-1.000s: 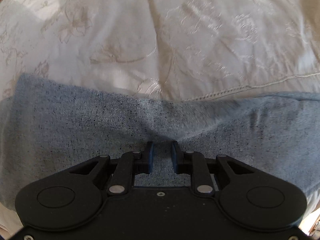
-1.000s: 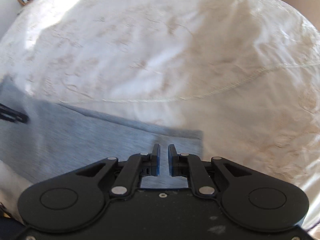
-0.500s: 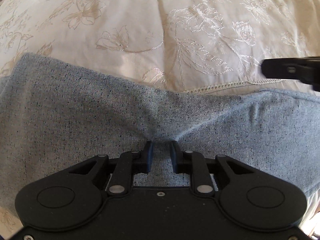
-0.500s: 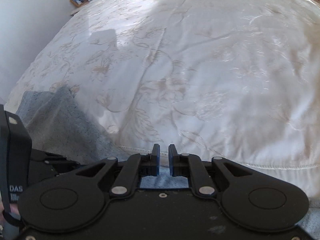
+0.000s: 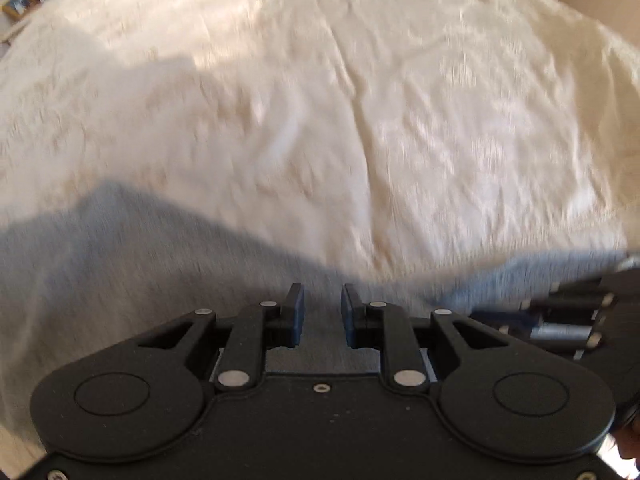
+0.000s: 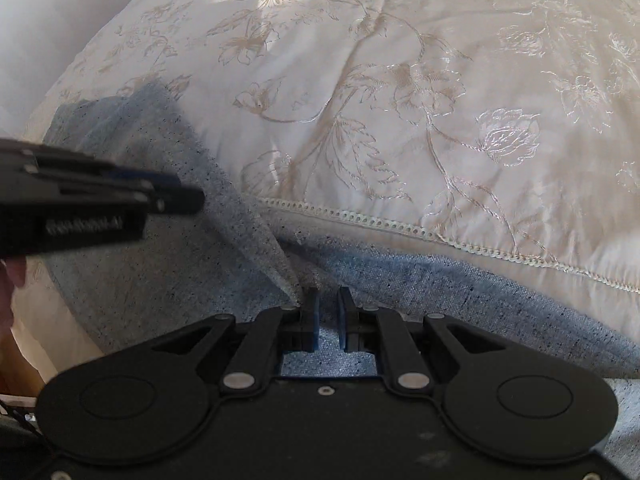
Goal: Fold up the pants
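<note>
The pants (image 5: 120, 256) are blue-grey speckled knit, lying on a cream embroidered bedspread (image 5: 320, 100). In the left wrist view my left gripper (image 5: 322, 300) is shut on the pants' fabric, which passes between its blue pads. In the right wrist view my right gripper (image 6: 328, 306) is shut on another part of the pants (image 6: 440, 292), beside a raised fold (image 6: 256, 240). The left gripper also shows at the left of the right wrist view (image 6: 100, 204), and the right gripper at the right edge of the left wrist view (image 5: 576, 316). The two grippers are close together.
The bedspread (image 6: 400, 80) spreads far ahead, with a lace seam (image 6: 380, 224) crossing just beyond the pants. A white wall (image 6: 48, 20) stands at the left. Wooden floor (image 6: 20, 368) shows at the lower left past the bed edge.
Both grippers have moved while holding the fabric, and the right one has come close beside the left. The left wrist view is now blurred and looks further up the bed.
</note>
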The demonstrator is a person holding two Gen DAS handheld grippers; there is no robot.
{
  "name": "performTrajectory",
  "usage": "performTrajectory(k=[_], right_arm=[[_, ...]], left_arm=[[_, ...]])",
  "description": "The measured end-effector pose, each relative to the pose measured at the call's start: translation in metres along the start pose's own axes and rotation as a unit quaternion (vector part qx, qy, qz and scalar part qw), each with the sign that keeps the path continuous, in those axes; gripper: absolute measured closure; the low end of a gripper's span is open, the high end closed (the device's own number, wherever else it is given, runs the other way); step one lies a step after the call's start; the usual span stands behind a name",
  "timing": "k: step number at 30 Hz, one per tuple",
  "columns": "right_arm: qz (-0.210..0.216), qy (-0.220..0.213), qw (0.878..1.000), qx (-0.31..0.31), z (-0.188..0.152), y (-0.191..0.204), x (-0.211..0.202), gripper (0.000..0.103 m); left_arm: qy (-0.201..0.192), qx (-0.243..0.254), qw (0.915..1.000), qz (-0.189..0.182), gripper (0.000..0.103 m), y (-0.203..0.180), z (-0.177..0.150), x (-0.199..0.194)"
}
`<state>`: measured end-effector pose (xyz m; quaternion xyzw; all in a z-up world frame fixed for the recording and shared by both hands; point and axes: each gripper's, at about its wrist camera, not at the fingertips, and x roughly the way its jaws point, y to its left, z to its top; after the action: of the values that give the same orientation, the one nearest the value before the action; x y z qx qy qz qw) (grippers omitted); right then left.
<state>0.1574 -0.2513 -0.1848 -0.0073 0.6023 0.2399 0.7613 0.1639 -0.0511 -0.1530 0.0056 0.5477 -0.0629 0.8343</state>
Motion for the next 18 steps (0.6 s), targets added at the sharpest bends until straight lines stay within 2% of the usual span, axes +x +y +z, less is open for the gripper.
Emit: performTrajectory(k=[3, 6, 7, 9, 10, 12, 15, 18], right_arm=[[-0.003, 0.003, 1.0, -0.004, 0.001, 0.002, 0.005, 0.091], [-0.01, 0.005, 1.0, -0.013, 0.002, 0.008, 0.009, 0.091], [-0.011, 0.005, 1.0, -0.014, 0.002, 0.009, 0.01, 0.091], [-0.012, 0.006, 1.0, -0.013, 0.002, 0.01, 0.011, 0.091], [-0.012, 0.006, 1.0, -0.014, 0.001, 0.008, 0.011, 0.091], [-0.013, 0.0, 1.0, -0.01, 0.004, 0.007, 0.009, 0.091], [-0.019, -0.018, 1.0, 0.005, 0.013, 0.0, 0.009, 0.091], [-0.02, -0.01, 1.0, 0.01, 0.022, -0.006, 0.014, 0.091]], left_arm=[[-0.013, 0.003, 0.9999, -0.002, 0.072, -0.003, 0.033, 0.012], [0.006, -0.009, 0.9994, 0.032, 0.072, 0.006, 0.059, 0.043], [0.031, -0.008, 0.9978, 0.058, 0.071, 0.01, 0.064, 0.059], [0.105, -0.005, 0.9887, 0.106, 0.071, 0.025, 0.066, 0.084], [0.129, -0.009, 0.9852, 0.113, 0.071, 0.033, 0.064, 0.091], [0.118, -0.023, 0.9887, 0.089, 0.07, 0.049, 0.054, 0.082], [0.113, -0.026, 0.9898, 0.083, 0.07, 0.065, 0.034, 0.063], [0.1, -0.04, 0.9915, 0.073, 0.07, 0.078, 0.013, 0.047]])
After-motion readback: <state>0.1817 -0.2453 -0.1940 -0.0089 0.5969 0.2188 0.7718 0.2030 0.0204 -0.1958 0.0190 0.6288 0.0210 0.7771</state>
